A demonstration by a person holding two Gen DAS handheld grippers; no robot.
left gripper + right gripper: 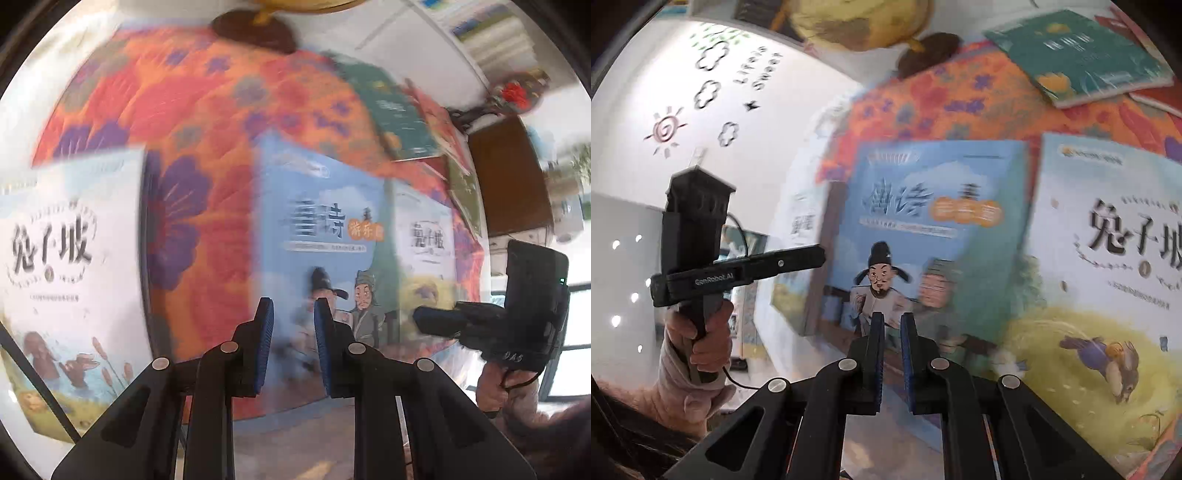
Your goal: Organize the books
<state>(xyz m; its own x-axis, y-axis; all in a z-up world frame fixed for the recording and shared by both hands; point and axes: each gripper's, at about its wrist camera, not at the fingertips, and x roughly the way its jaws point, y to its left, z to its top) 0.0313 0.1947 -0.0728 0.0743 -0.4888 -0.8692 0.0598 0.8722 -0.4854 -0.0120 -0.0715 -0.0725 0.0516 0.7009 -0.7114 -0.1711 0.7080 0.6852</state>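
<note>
the blue poetry book (923,236) with two cartoon scholars on its cover lies on the orange floral cloth (207,122) near the surface's front edge. just beside it to the right lies a rabbit-hill storybook (1108,280); another copy (66,258) lies well apart at the left edge. a green book (1082,55) rests toward the far right corner, a globe's dark base (255,33) at the far edge. the left gripper (293,343) and right gripper (892,354) hang above the blue book, jaws drawn together on nothing.
</note>
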